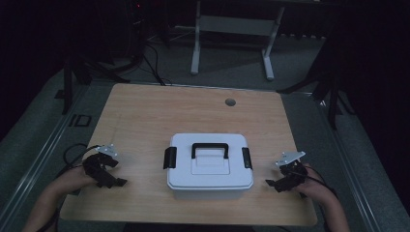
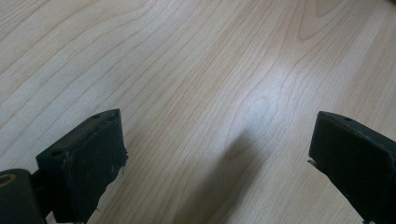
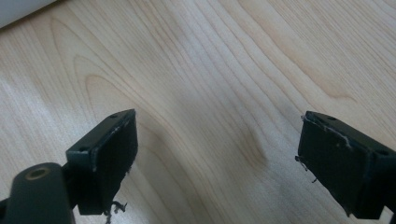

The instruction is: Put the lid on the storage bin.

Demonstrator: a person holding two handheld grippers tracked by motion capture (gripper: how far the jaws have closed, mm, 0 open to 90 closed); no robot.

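White storage box, lid latched, centred on bench; left gripper at 9 o'clock, right gripper at 3 o'clock, both jaws apart, seemingly flanking its side latches.

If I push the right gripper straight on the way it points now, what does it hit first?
Most likely the bare wooden table: the right gripper looks down at it, jaws open with nothing between them. The white box sits off to its side, seemingly out of that line.

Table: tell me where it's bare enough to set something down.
The table is bare from the white box back to the round hole. Narrower strips lie between the box and each tongs, left and right.
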